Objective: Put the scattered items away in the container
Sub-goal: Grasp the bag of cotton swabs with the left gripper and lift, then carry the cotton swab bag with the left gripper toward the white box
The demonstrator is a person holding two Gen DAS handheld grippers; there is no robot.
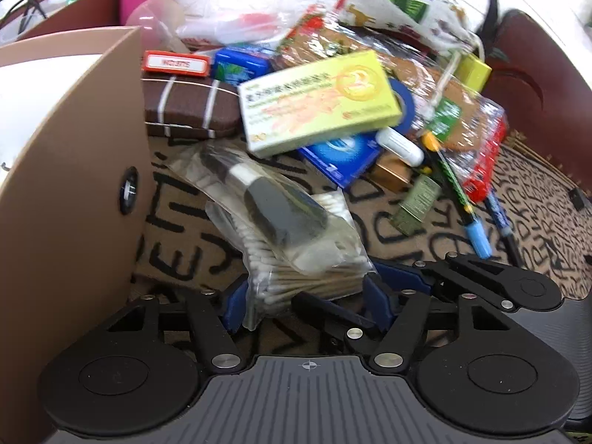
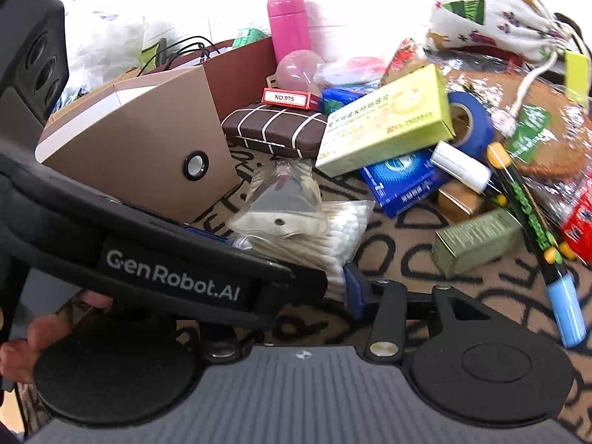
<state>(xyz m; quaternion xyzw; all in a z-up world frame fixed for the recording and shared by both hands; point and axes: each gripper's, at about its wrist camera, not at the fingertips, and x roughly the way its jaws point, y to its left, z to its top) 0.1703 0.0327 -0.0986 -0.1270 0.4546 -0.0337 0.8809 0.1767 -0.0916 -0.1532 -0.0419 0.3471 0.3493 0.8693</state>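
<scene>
**Left gripper takes hold of a bag of cotton swabs beside the container**

Two hand-held grippers work over a mat printed with black letters, crowded with small household items. The left gripper [image 1: 303, 296] has its blue-padded fingers set on either side of a clear bag of cotton swabs [image 1: 296, 259], narrowed onto the bag's near end; it appears to be pinching it, though the plastic blurs the contact. A second clear packet with a dark item inside [image 1: 285, 211] lies on top of the swabs, so it will probably slide off when the bag lifts.

The tan container [image 1: 74, 170] stands just to the left of the bag, its open top facing up, which likely explains why this nearest item is being taken first.

The right gripper [image 2: 347, 288] sits close behind, near the same bag. Only one of its blue fingers shows, because the left tool's body crosses in front, so I cannot tell how wide it stands.

Further back lie a yellow-green box [image 1: 318, 103], a brown striped case [image 1: 188, 107], a roll of blue tape [image 2: 470, 122] and a blue-capped marker [image 2: 566, 310], all not yet put away.
</scene>
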